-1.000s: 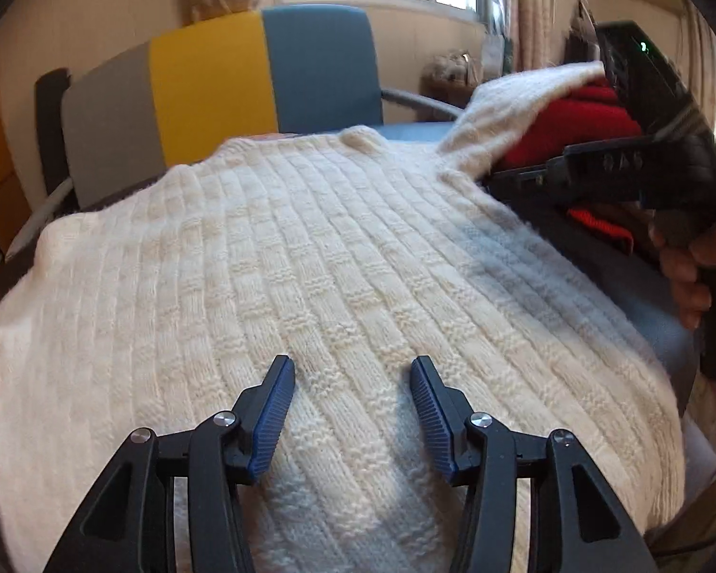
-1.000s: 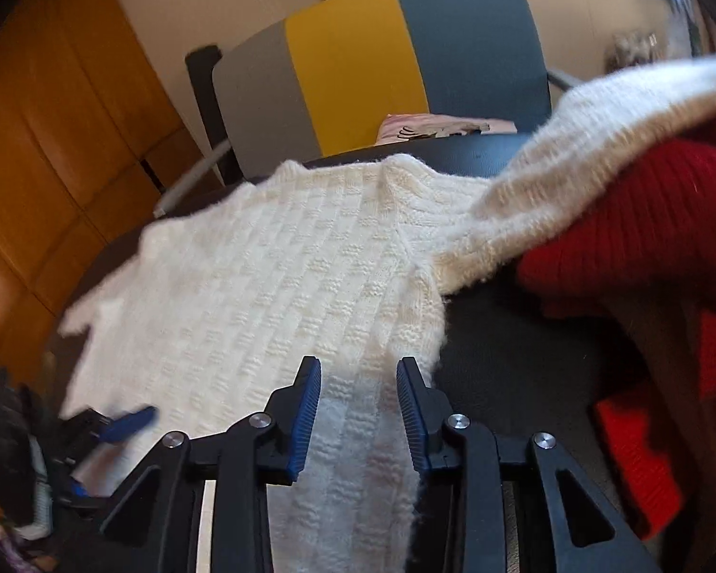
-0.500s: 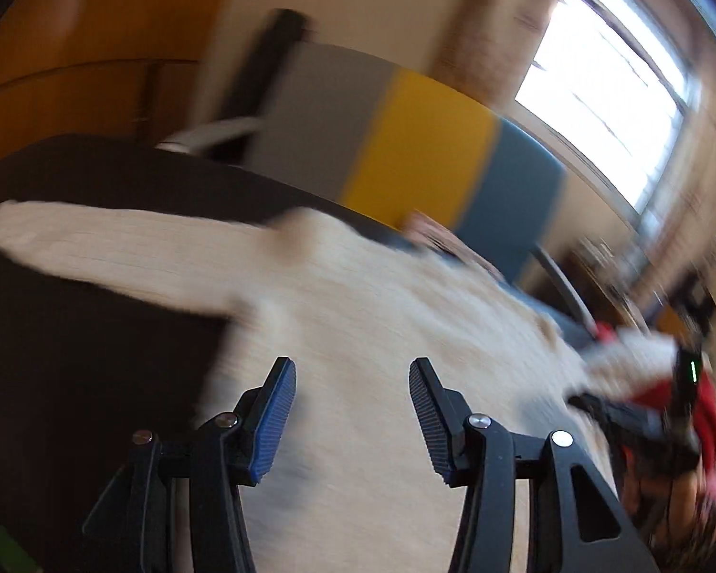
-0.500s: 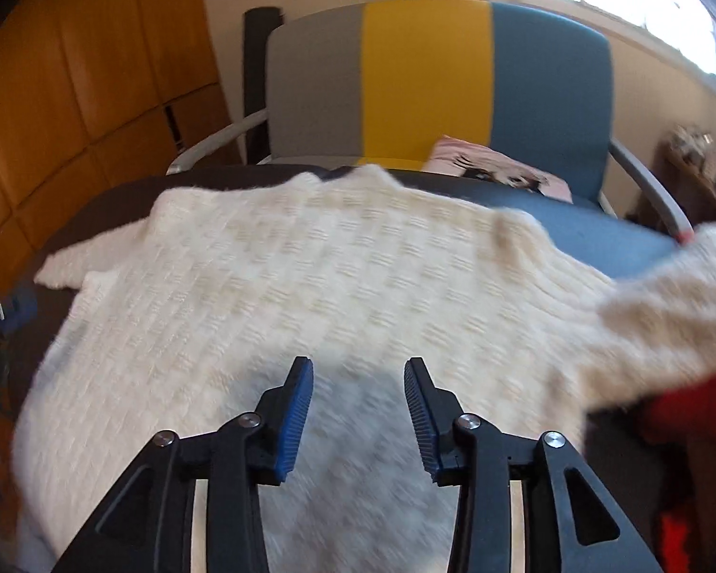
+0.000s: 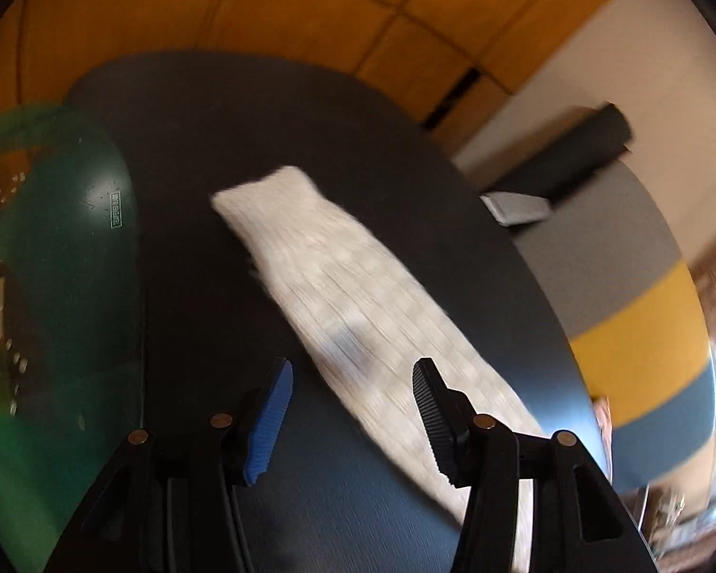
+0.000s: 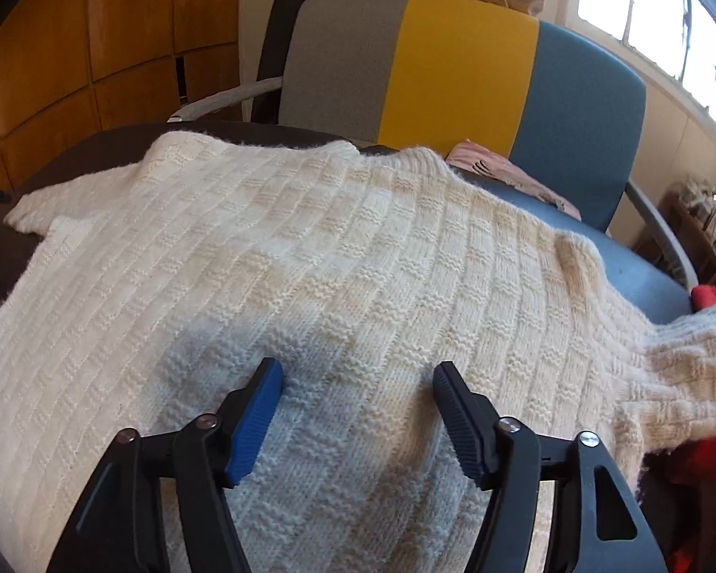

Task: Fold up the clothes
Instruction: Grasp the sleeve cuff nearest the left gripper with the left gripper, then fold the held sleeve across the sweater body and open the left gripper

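A cream knitted sweater (image 6: 339, 258) lies spread flat on the dark round table (image 6: 95, 148). My right gripper (image 6: 355, 396) is open and empty, just above the sweater's body. In the left wrist view the sweater's left sleeve (image 5: 358, 305) stretches out over the dark table (image 5: 243, 133), its cuff at the far end. My left gripper (image 5: 353, 396) is open and empty above the sleeve's near part. The sweater's right sleeve (image 6: 687, 358) runs off to the right over red clothing.
A grey, yellow and blue chair (image 6: 458, 67) stands behind the table, with a pink item (image 6: 506, 172) on its seat. Red clothes (image 6: 706, 296) lie at the right. A green object (image 5: 57, 258) sits at the table's left edge. Orange wall panels (image 5: 262, 5) are behind.
My left gripper has swung left, from over the sweater's body to over the left sleeve. My right gripper has moved left over the middle of the sweater and opened wider.
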